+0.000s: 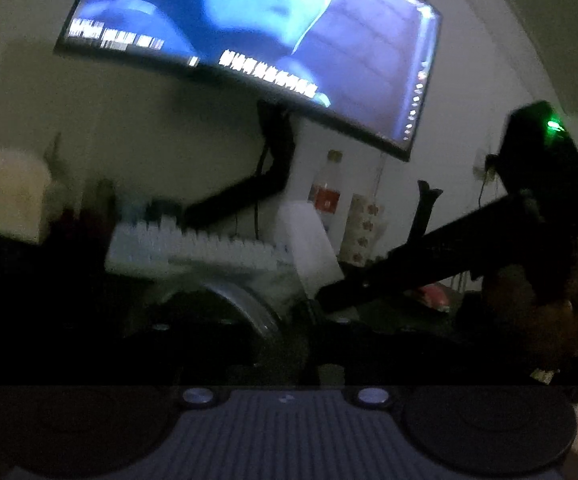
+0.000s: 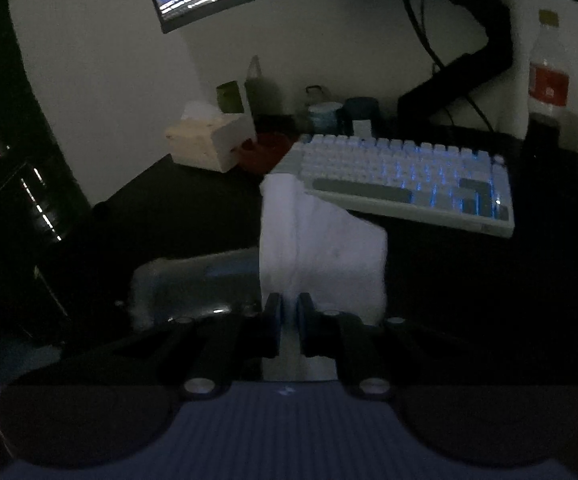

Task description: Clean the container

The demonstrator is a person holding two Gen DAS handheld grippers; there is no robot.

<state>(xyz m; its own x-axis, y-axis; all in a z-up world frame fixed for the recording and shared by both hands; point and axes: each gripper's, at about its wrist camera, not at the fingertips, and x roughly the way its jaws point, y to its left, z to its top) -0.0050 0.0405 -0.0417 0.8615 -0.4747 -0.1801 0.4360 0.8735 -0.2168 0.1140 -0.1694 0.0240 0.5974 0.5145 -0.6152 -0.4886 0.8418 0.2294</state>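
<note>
Right wrist view is showing the right gripper [image 2: 288, 312] pinching a white cloth [image 2: 321, 240] just beside the clear container [image 2: 193, 280] on the dark desk [image 2: 469, 280]; left gripper's jaw state is reading indeterminate, too dark.

Keyboard [image 2: 405, 176] behind cloth [image 2: 321, 240] — container [image 2: 193, 284] left of cloth

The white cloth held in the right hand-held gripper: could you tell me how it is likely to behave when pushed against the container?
The white cloth is probably floppy: it stands in soft folds above the right hand-held gripper, which pinches its lower edge. It looks light, so it should bunch rather than push stiffly. The clear container may slide unless braced.
</note>
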